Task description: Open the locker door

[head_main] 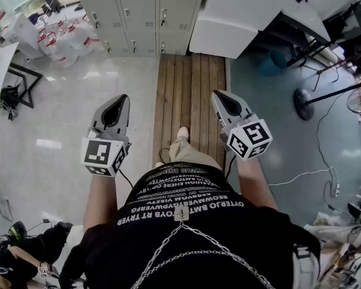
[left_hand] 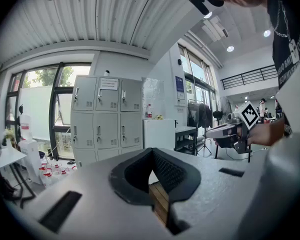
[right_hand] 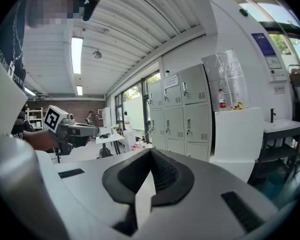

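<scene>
A grey bank of lockers (head_main: 138, 11) stands against the far wall, well ahead of me, with every door closed. It shows in the left gripper view as lockers (left_hand: 107, 119) and in the right gripper view as lockers (right_hand: 182, 114). My left gripper (head_main: 116, 103) is held out at waist height over the pale floor, jaws together and empty. My right gripper (head_main: 221, 96) is level with it over the wooden walkway, also shut and empty. In their own views, the left gripper (left_hand: 152, 150) and the right gripper (right_hand: 151, 151) both point towards the lockers from a distance.
A wooden plank walkway (head_main: 189, 89) runs from my feet to the lockers. A big white cabinet (head_main: 234, 23) stands right of them. Water jugs (head_main: 66, 38) cluster at the lockers' left, beside a desk (head_main: 0, 65). A fan stand (head_main: 304, 101) and cables lie at the right.
</scene>
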Demonstrator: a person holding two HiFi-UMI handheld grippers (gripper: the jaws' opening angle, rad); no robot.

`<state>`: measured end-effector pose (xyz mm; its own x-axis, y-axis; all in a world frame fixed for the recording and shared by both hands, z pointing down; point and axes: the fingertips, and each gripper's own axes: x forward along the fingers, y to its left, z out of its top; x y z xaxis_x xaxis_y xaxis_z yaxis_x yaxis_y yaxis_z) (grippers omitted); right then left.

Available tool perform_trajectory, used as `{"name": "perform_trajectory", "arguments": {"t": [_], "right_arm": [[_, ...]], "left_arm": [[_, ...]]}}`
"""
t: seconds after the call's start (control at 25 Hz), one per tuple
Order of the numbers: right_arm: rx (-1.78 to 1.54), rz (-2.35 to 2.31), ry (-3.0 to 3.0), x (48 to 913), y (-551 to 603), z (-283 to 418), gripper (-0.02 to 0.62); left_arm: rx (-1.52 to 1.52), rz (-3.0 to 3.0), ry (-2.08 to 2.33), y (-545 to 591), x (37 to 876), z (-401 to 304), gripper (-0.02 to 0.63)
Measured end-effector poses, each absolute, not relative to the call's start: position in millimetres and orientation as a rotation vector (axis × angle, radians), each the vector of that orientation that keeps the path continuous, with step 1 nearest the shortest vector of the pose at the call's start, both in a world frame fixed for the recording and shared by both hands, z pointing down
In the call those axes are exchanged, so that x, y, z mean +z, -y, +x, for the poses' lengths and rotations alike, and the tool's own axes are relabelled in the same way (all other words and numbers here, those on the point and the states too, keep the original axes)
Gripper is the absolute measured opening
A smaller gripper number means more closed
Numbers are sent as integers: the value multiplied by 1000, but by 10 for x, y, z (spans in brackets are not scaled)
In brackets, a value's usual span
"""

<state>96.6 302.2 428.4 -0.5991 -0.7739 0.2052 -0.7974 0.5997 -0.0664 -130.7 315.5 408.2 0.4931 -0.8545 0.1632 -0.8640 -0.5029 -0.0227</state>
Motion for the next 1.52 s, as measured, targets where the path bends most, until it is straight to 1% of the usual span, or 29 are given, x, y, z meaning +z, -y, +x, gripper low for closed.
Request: {"name": "perform_trajectory", "arguments": {"t": [0.24,0.48,0.68,0.88,1.12,1.52], "right_arm": [[326,1311,2637,4471,-2757,1118,-5],[321,1321,2655,4391,-2173,1255,-5],[322,1345,2670,4363,-1746,1479,-5],[454,1368,2718,4387,-1340,1649,-5],[434,1307,2745,4387,-856,1893,-5],[541,1253,2725,4672,-655,2118,-5]], "left_arm": [[270,2639,1453,-2856,4361,-1073,0],[305,2626,1439,-2310,4378,-928,0],[261,2629,1371,-1840,4399,-616,0],[301,2637,1422,-1434,4303,-446,0],[344,2594,1502,-1079,4280,-346,0],[363,2579,1478,-829,4400,-56,0]]}}
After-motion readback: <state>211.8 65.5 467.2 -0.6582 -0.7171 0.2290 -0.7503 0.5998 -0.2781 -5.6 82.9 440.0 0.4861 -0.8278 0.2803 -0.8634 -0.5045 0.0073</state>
